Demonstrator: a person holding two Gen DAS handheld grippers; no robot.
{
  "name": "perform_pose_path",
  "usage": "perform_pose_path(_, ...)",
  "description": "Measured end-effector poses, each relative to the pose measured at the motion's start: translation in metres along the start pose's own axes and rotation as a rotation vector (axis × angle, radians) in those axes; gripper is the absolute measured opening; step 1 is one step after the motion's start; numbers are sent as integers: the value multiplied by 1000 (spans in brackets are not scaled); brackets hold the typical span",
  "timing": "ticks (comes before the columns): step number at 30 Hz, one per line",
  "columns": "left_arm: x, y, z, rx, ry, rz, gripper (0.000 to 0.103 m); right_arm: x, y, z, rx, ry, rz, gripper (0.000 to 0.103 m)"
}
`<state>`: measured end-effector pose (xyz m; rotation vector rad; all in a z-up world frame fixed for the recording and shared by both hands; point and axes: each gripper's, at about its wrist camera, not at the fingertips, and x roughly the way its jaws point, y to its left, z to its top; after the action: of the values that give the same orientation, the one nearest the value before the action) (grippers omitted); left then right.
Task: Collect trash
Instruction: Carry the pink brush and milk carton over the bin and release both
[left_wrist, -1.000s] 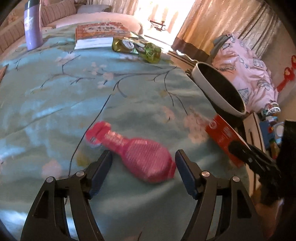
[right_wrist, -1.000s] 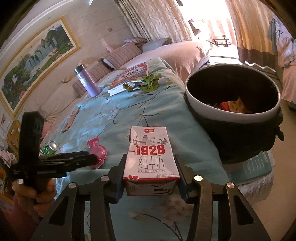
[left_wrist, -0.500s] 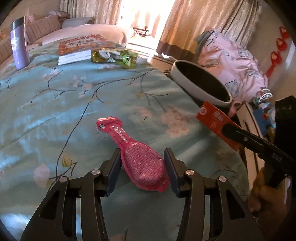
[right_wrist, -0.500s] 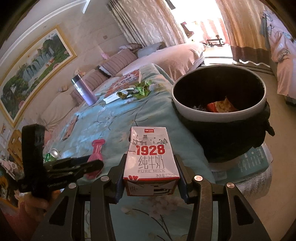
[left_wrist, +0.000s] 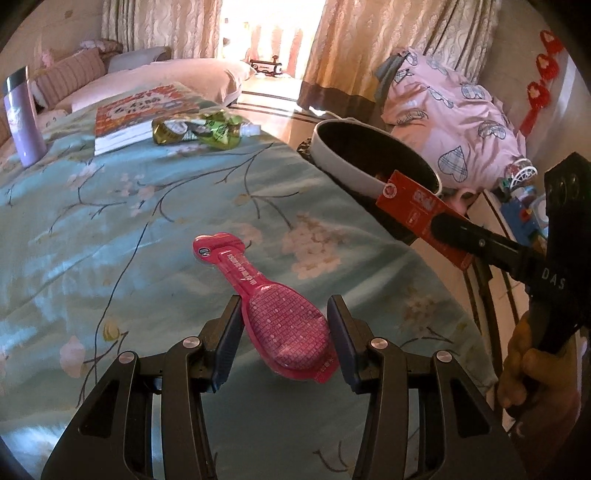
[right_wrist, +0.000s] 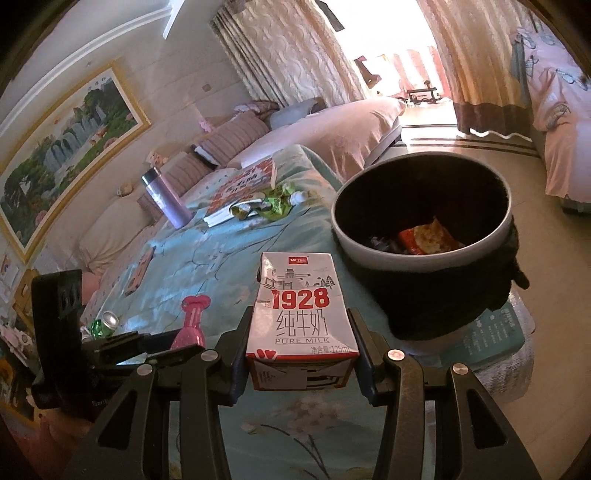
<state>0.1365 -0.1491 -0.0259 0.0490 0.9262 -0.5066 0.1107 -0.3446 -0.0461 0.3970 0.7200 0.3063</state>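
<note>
Left tongs (left_wrist: 284, 332) just closed in, now pinching the pink pouch (left_wrist: 273, 314); right tongs (right_wrist: 301, 354) stay clamped on the milk carton (right_wrist: 301, 321), bin (right_wrist: 424, 240) just ahead, so both are ready to dump.

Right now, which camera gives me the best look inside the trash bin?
The right wrist view: the trash bin opens toward the lens, showing wrappers at its bottom. The left wrist view catches it side-on, its inside mostly dark and partly blocked by the milk carton.

Pink pouch (left_wrist: 284, 328): flat on my bedspread. Milk carton (right_wrist: 301, 325): upright, red-white, "1928". Trash bin (right_wrist: 424, 254): wrappers inside.
</note>
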Motion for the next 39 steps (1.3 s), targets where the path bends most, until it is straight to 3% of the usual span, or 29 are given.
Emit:
perform_pose_path(26,16,-42,43,81,-25,3,45,-15,-34,19,40,-60,-23,48)
perform_pose_path(39,31,-58,89,102,-45,-24,45,-14,-60,44,55,-67,-62,48)
